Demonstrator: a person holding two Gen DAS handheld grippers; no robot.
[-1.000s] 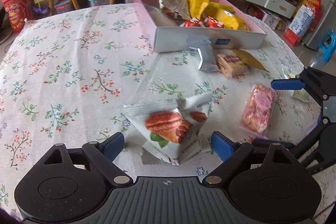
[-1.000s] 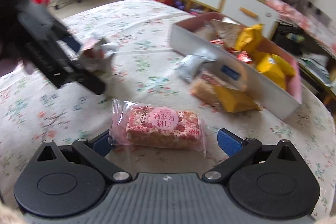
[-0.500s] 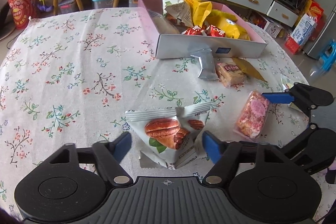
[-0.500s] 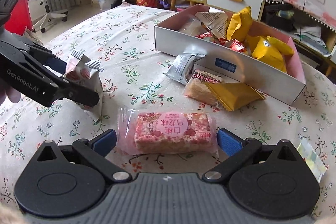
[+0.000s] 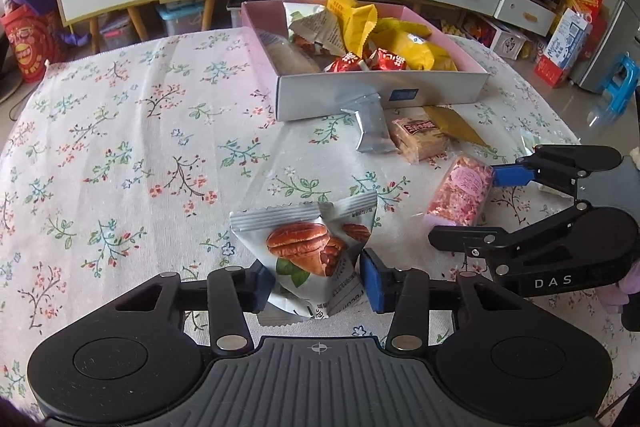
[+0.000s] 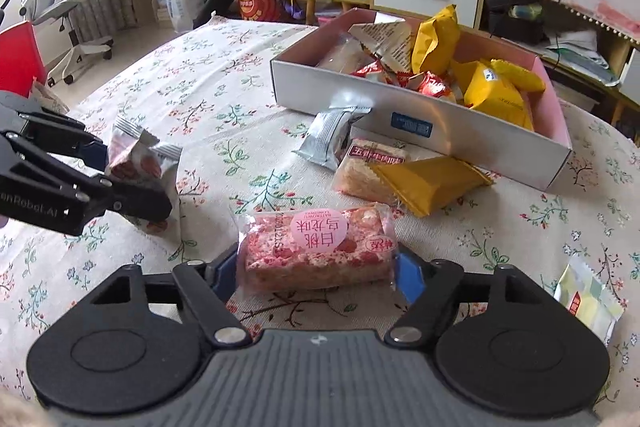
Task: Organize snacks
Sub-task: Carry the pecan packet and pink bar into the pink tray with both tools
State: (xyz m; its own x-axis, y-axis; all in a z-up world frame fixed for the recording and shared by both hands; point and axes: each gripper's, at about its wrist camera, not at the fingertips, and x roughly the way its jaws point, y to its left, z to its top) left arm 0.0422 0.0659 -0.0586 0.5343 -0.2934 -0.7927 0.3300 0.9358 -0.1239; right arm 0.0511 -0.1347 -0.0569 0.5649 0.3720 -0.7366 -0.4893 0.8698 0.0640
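Your left gripper (image 5: 316,285) pointed down at the flowery tablecloth (image 5: 120,155), its jaws closing on the white pecan-picture snack bag (image 5: 310,259), pads touching. At three o'clock, your right gripper (image 6: 316,273) tilted down, jaws closing on the pink, clear-wrapped crispy bar (image 6: 316,247), touching its ends.

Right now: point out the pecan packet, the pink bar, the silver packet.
pecan packet (image 5: 308,251), left wrist view, printed nut picture.
pink bar (image 6: 320,247), right wrist view, wrapper middle.
silver packet (image 5: 372,131), left wrist view, foil face.
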